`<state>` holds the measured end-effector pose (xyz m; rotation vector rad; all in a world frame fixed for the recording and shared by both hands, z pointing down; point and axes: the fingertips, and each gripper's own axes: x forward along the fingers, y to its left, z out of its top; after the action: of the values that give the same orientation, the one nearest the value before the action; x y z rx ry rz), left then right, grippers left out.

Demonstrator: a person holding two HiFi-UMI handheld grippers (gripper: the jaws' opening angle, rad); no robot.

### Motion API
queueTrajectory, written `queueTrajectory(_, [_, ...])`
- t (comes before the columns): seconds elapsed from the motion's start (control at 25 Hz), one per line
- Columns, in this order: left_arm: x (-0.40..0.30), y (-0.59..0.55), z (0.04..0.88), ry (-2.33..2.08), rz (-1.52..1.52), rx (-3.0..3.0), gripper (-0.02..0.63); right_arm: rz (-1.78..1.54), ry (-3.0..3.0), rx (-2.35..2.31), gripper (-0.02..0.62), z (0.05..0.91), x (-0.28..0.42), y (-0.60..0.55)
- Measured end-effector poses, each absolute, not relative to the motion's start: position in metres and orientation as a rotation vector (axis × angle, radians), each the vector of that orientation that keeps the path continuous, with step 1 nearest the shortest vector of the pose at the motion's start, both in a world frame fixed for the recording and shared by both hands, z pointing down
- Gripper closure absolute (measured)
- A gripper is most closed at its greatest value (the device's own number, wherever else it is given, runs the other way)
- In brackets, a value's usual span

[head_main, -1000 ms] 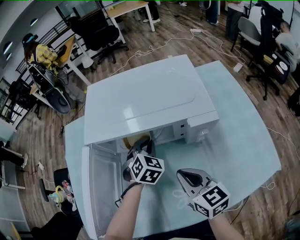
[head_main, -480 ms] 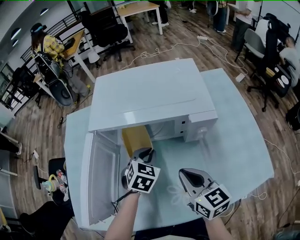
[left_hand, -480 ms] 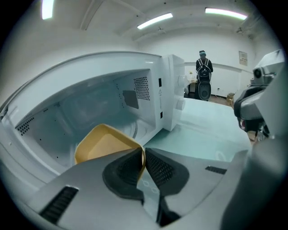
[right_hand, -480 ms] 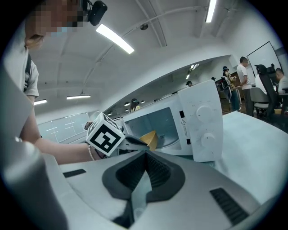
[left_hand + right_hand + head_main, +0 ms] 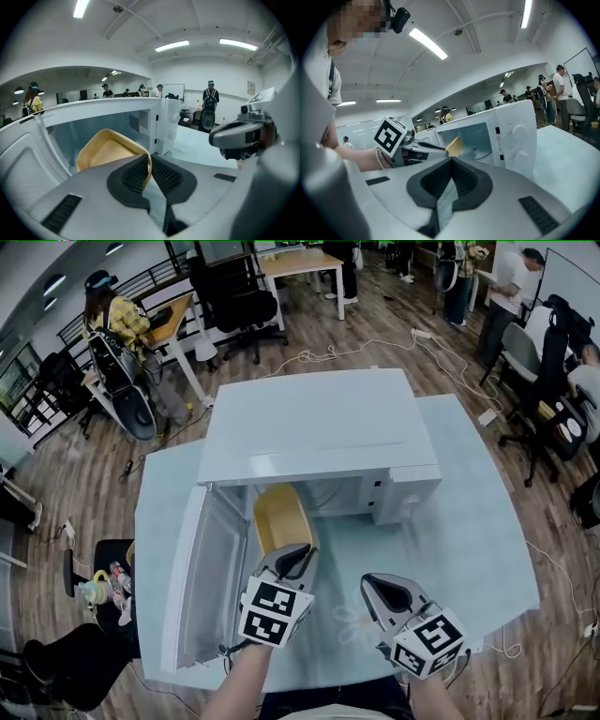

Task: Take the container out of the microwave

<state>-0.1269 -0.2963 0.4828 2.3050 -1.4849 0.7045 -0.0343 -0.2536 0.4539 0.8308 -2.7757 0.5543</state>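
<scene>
The white microwave stands on the pale table with its door swung open to the left. A yellow container hangs half out of the cavity, tilted, its near rim pinched in my left gripper. In the left gripper view the pads clamp that rim and the container sits just in front of the cavity. My right gripper hovers to the right over the table, shut and holding nothing. Its own view shows the left gripper with the container before the microwave.
The open door stands close on the left of the held container. Office chairs, desks and cables lie on the wooden floor beyond the table. Several people stand or sit at the room's edges. The table's right part lies beside the microwave.
The left gripper has drawn back toward me and risen, pulling the yellow container from deep in the cavity to mostly outside it. The right gripper has lifted slightly.
</scene>
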Motion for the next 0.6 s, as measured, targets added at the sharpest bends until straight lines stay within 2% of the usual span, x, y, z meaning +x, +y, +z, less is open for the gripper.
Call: queueTrajectory(0.6, [-0.114,-0.240,0.424,-1.468,0.435,2.381,0.571,0.345,-2.809,0.763,0.597,0.414,-0.051,-0.242])
